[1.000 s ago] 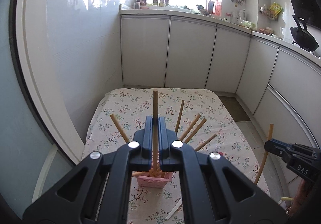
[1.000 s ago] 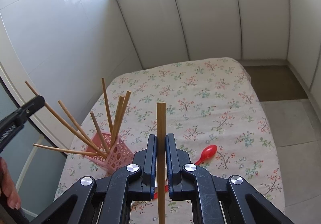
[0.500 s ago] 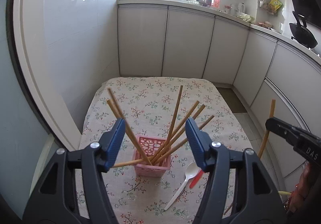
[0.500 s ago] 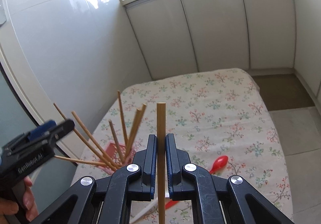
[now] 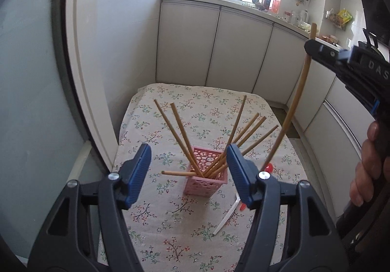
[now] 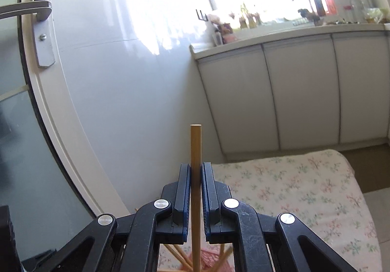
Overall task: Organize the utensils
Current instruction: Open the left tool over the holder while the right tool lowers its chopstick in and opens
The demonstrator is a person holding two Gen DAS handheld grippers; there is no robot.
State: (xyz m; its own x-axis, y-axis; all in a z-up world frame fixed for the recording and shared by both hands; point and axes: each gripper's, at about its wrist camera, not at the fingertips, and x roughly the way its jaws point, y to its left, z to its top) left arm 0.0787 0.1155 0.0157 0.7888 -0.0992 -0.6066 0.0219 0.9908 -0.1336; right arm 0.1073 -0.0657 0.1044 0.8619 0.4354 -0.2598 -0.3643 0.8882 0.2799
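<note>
Left gripper (image 5: 187,172) standing wide and empty before the pink basket (image 5: 207,180) of chopsticks (image 5: 181,133); right gripper (image 6: 195,172) clamping one upright chopstick (image 6: 195,147) above that basket

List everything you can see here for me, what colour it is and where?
basket: one, pink, mid-table
chopsticks in basket: about eight, tan, fanned out; one lies near level, poking left
held chopstick: one, tan, upright in right gripper
red spoon: one, right of basket, partly hidden
white spoon: one, lying near the table's front, right of basket
tablecloth: one, floral cream, covers table
cabinets: white, along far wall
door handle: one, silver, on the left
left gripper: black, blue pads, open and empty
right gripper: black, shut on held chopstick
hand: one, gripping right gripper's handle
</note>
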